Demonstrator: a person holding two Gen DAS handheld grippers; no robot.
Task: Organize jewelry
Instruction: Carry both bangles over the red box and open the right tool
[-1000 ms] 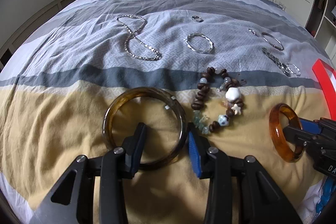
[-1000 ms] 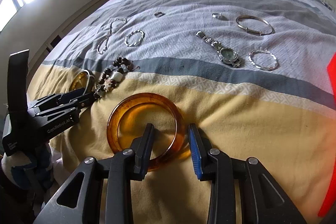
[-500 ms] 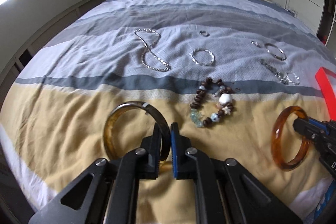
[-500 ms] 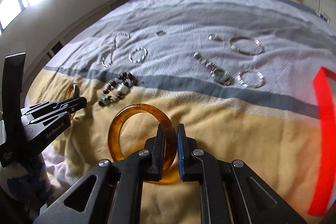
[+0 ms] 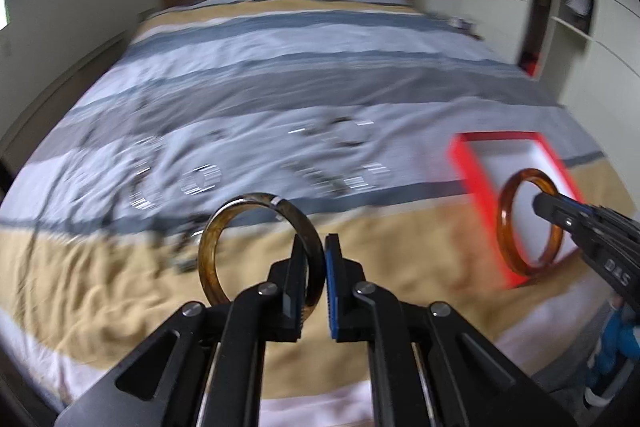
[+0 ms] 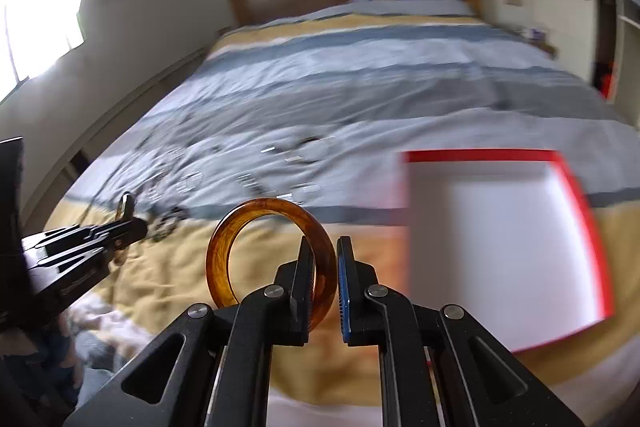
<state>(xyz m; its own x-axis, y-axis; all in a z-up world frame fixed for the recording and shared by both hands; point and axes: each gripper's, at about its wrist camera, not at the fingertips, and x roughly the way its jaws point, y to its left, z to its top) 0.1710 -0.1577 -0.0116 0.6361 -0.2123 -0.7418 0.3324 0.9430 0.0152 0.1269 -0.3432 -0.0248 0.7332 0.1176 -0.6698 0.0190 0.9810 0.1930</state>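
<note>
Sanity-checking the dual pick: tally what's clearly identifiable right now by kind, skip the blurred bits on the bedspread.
Bangles: 2, a dark mottled bangle in the left gripper and an amber bangle in the right gripper, each clamped in shut jaws.
Boxes: 1, the red box, open, white inside.
Total: 3.
The silver pieces on the bedspread are too smeared to count.

We can't make out the small silver pieces on the bedspread left of the red box: smeared into streaks. The box's near corner is blurred too. Its right rim smears in the right wrist view. Beads unreadable.
</note>
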